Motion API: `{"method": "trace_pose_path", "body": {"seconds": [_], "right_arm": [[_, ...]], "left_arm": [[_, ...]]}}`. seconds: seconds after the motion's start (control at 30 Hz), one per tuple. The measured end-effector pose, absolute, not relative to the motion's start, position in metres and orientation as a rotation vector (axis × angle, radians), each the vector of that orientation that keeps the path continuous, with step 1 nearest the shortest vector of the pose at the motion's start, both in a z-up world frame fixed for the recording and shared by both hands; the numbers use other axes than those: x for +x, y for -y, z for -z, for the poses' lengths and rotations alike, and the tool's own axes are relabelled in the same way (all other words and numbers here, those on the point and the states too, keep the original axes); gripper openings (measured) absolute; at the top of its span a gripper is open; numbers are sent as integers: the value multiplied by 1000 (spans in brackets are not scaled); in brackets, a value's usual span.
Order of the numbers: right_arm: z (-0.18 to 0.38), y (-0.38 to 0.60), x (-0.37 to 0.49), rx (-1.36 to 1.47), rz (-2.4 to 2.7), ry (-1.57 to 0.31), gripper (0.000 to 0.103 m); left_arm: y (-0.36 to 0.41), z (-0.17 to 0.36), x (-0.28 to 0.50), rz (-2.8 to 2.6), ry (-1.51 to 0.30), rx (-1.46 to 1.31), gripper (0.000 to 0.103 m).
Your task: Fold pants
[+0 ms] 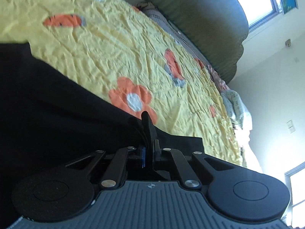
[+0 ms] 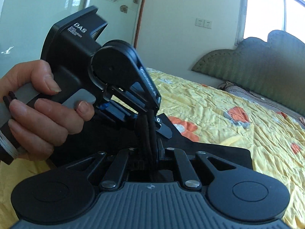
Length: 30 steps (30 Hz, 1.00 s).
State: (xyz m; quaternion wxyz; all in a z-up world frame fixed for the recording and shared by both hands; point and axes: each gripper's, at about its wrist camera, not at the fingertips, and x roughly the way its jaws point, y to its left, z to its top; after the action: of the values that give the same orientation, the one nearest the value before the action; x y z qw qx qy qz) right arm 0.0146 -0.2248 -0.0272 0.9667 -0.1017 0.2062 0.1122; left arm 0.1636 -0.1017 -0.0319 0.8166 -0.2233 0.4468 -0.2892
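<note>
A: What have I got in the left hand-held gripper (image 1: 147, 131)?

B: Its fingers are pressed together on a bunched edge of the black pants (image 1: 47, 99). From the left wrist view the cloth spreads off to the left and lies over the yellow quilt (image 1: 118, 53) on the bed.

A: And my right hand-held gripper (image 2: 154, 145)?

B: Also clamped on the pants (image 2: 209, 152); a thick black roll of fabric runs up between its fingers. In the right wrist view the left hand-held gripper (image 2: 152, 122) sits just ahead, pinching the same roll, so the two nearly touch. A bare hand (image 2: 38, 106) grips its handle, one finger on the grey trigger.

A: Where's the rest of the garment?

B: A flat black panel lies on the quilt under and to the right of my right gripper, its corner squared off. The green headboard (image 2: 257, 64) stands at the far end of the bed, below a bright window (image 2: 276, 9).
</note>
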Motion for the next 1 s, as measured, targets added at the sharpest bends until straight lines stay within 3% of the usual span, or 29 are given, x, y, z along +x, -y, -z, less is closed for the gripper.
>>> {"method": "trace_pose_path", "body": {"seconds": [0.17,0.33,0.4,0.47,0.5,0.77,0.8,0.83,0.9,1.0], "right_arm": [[28,193,28,-242,-324,-406,8],[42,172,39,-309,-363,-474,10],[43,169,40,-328,-368,-494,20],[40,170,36,-329,-365,-507,53],[36,172,30,-318,-386,-512,63],[5,231,12,-74,-395,-472,64],[8,234,17,-80,-336,-492,64],[14,236,22,-91,-292,-530,64],[26,235,29,-121,-281,-621,64],[29,234,21,-129,-308,-603,64]], "left_arm": [[79,20,153,528,-822,-269,3],[68,38,152,478,-838,-208,4],[70,38,149,478,-817,-180,4],[73,35,146,478,-798,-150,4],[73,35,146,480,-798,-144,4],[68,33,145,474,-811,-121,7],[67,32,144,474,-811,-120,13],[66,30,142,470,-807,-114,25],[59,25,139,436,-785,-103,29],[47,17,139,363,-727,-75,30]]}}
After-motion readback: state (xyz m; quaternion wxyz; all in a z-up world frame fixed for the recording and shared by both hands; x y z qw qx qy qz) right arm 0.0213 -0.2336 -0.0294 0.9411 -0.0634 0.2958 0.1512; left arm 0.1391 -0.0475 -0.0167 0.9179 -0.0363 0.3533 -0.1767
